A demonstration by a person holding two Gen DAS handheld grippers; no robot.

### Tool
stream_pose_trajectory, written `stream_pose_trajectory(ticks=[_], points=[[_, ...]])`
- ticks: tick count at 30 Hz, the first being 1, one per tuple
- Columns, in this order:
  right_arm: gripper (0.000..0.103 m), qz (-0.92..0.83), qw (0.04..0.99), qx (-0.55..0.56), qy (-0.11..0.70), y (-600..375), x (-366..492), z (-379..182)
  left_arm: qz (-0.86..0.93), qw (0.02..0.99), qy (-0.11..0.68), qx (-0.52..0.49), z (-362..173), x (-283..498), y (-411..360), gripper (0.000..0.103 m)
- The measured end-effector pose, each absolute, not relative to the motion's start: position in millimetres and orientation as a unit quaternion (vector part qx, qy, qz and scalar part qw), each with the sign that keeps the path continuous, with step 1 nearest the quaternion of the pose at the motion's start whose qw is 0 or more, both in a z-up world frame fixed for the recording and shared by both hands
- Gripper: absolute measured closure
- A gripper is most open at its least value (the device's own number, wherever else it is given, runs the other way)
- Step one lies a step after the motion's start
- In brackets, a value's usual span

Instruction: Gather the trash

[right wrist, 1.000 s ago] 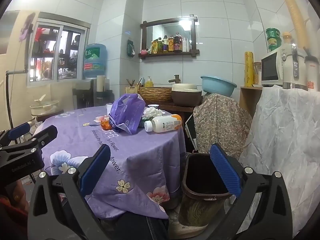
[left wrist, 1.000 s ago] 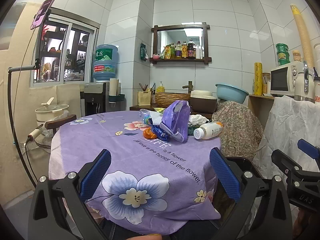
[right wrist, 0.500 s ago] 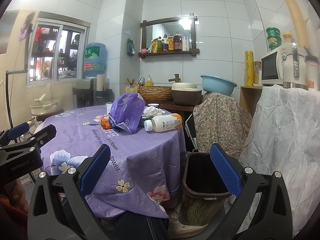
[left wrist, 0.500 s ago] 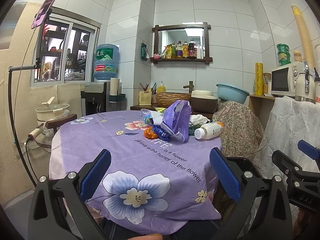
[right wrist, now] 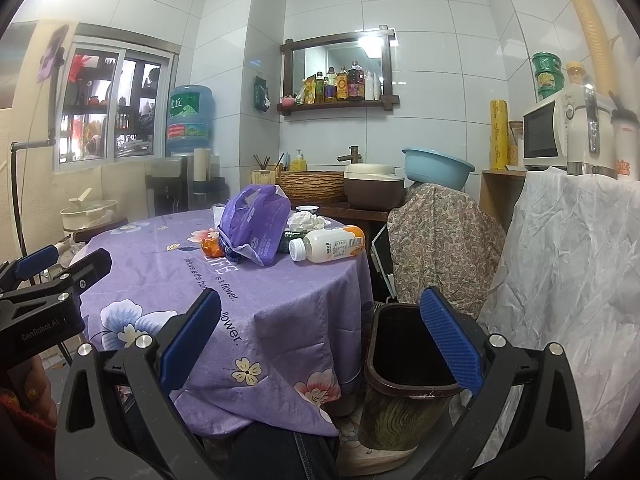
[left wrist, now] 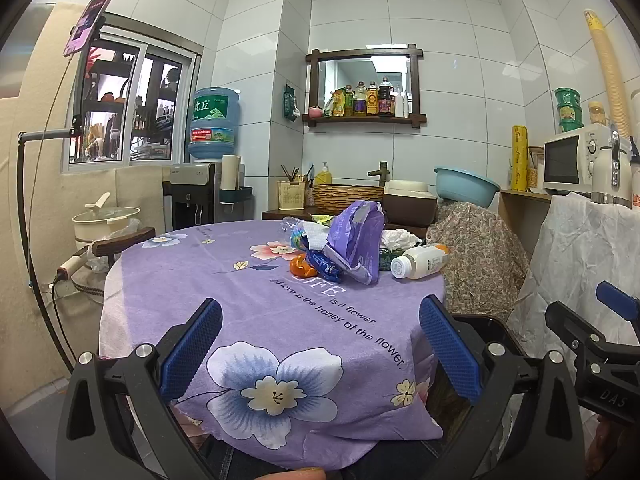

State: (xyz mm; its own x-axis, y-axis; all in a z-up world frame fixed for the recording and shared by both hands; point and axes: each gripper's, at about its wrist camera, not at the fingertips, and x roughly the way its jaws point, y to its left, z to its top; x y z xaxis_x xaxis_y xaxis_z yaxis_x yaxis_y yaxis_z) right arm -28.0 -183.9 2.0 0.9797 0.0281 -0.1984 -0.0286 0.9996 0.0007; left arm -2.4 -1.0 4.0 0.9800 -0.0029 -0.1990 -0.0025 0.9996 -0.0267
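Note:
A pile of trash lies at the far side of the round table with the purple flowered cloth (left wrist: 280,320): a purple plastic bag (left wrist: 356,240), a white bottle with orange end (left wrist: 420,266) on its side, a blue wrapper (left wrist: 322,264), an orange wrapper (left wrist: 300,267), crumpled white tissue (left wrist: 396,238) and a clear bottle (left wrist: 292,226). In the right wrist view the bag (right wrist: 256,228) and the white bottle (right wrist: 328,243) show too. A dark trash bin (right wrist: 404,364) stands on the floor right of the table. My left gripper (left wrist: 320,350) is open over the near table edge. My right gripper (right wrist: 320,342) is open above the bin.
A chair draped in patterned cloth (right wrist: 444,236) stands behind the bin. A white-covered counter (right wrist: 572,280) with a microwave (right wrist: 544,136) is at the right. A water dispenser (left wrist: 200,196) and a pot (left wrist: 106,220) stand at the left. A sink counter with a blue basin (left wrist: 466,190) is behind.

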Motion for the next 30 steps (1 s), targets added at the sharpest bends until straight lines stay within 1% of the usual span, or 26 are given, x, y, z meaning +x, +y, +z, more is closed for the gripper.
stream_pose_trajectory(ticks=[30], points=[[0.005,0.017,0.994,0.000,0.106,-182.9,-25.0,1.5,0.000,0.994,0.104,-0.015,5.2,-2.1,5.3,0.005]])
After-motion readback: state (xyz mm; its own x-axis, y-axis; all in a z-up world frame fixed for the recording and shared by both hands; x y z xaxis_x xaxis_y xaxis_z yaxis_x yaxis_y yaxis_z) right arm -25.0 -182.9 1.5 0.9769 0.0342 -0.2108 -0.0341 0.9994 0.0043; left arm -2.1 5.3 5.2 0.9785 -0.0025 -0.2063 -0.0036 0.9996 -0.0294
